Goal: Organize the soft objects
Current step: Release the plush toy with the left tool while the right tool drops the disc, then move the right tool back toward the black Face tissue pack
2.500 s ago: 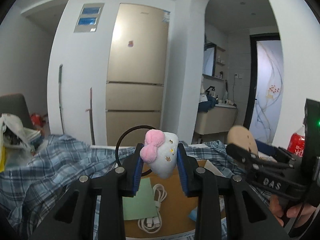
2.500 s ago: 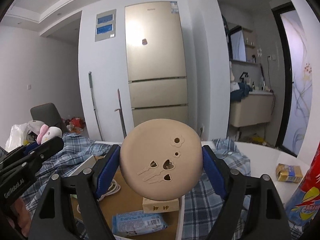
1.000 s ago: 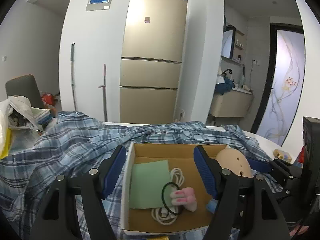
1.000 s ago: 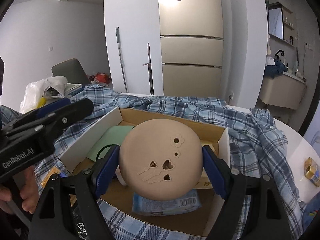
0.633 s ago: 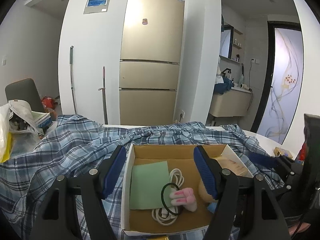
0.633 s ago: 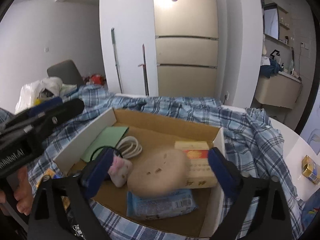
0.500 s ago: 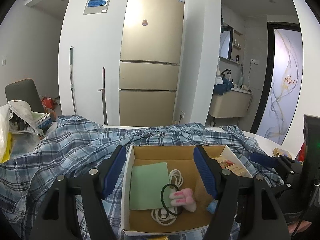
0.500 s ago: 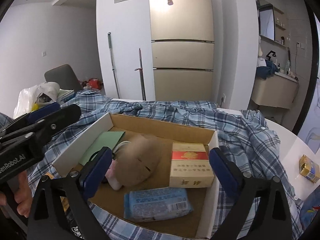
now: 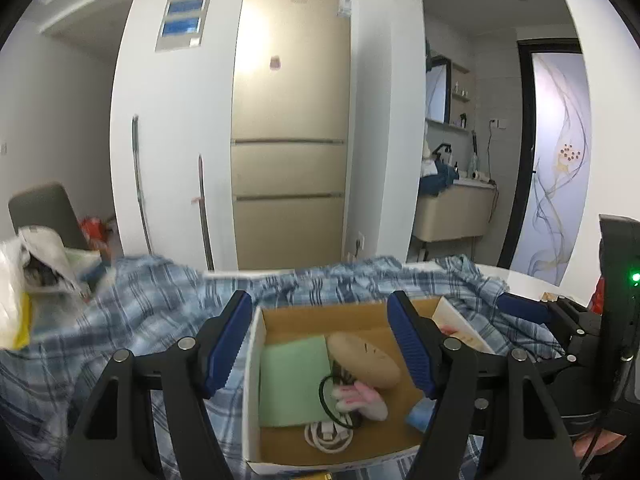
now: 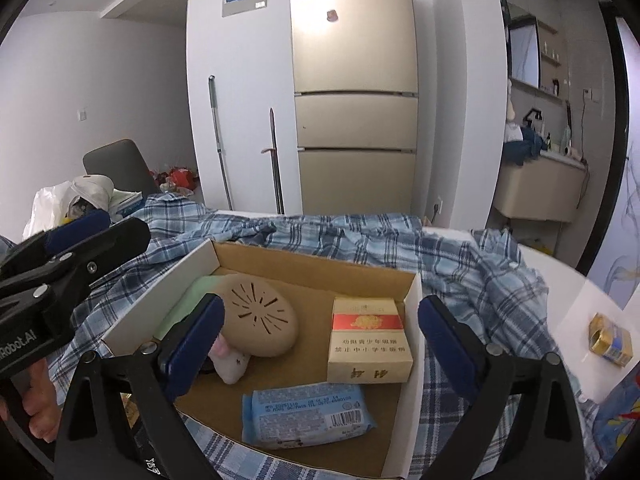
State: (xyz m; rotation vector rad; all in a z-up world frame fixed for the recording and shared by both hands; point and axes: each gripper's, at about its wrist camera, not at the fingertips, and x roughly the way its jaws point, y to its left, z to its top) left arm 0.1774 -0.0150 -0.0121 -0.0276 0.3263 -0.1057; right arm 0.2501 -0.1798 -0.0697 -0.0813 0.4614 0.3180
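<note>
An open cardboard box (image 10: 160, 304) lies on a blue plaid cloth (image 10: 360, 240). Inside it, a beige round soft pad (image 10: 260, 324) with slits rests partly on a pink-and-white plush (image 10: 230, 362). The left wrist view shows the same pad (image 9: 364, 360) and plush (image 9: 360, 398) beside a green sheet (image 9: 292, 380). My right gripper (image 10: 320, 304) hangs open just above the box's near side, with nothing between its blue pads. My left gripper (image 9: 319, 300) is also open and empty, at the box's left side.
The box also holds a cigarette pack (image 10: 368, 340), a blue tissue pack (image 10: 308, 414), a white cable (image 9: 328, 436) and a black loop (image 9: 324, 392). A small yellow packet (image 10: 610, 340) lies on the white table at the right. A stuffed white bag (image 9: 24, 280) sits far left.
The right gripper's jaws widened and let go of the beige pad, which fell into the box and tipped over onto the plush. Before that, the left gripper had dropped the plush there.
</note>
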